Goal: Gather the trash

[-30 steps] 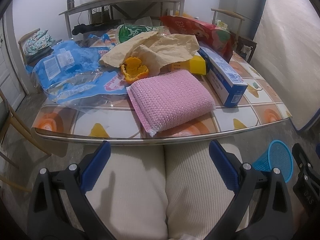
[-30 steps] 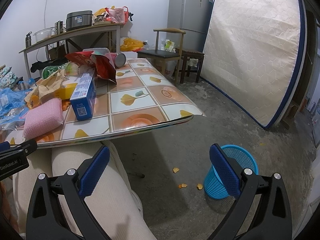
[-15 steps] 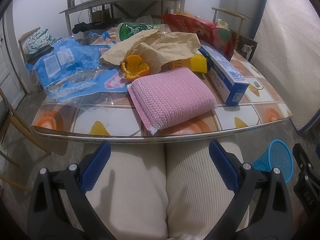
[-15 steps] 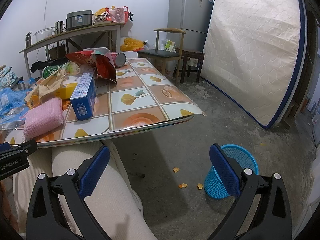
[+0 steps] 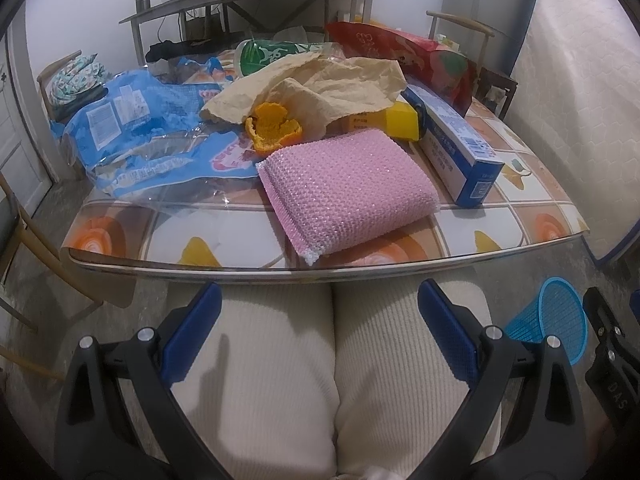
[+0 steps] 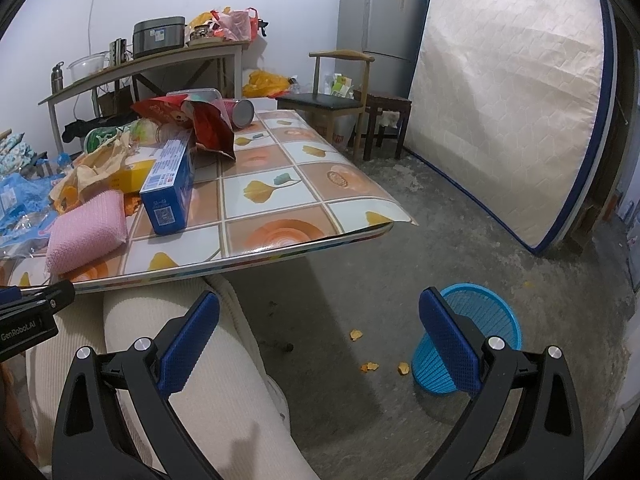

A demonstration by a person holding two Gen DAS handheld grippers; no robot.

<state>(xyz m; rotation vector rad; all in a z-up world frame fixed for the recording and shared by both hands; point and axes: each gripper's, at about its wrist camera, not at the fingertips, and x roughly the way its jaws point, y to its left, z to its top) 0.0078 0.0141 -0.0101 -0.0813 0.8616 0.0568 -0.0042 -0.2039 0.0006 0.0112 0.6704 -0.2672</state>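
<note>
Left claw [image 5: 320, 330]: spread wide, holding nothing; it hangs over the person's lap, short of the surface [image 5: 532, 236] edge, touching no trash
Right claw [image 6: 320, 330]: also spread wide and empty; low over the lap, turned toward the floor and the blue basket [image 6: 468, 338]
Trash on the surface: pink scouring pad [image 5: 348, 188] lies nearest the left claw, close to the front edge; orange peel [image 5: 272, 130] just behind it, partly under the brown paper [image 5: 320, 88]; blue box [image 5: 456, 148] beside the pad on the right; blue plastic bag [image 5: 148, 136] on the left
Trash on the floor: small orange scraps [image 6: 370, 366] near the basket
Step in hand, as I judge: reach to a first piece; better to begin with the loose peel or the paper, pinch at one free edge, lift clear before carrying, so nothing slides off the surface; the basket stands at the right, so the right claw suits the drop
</note>
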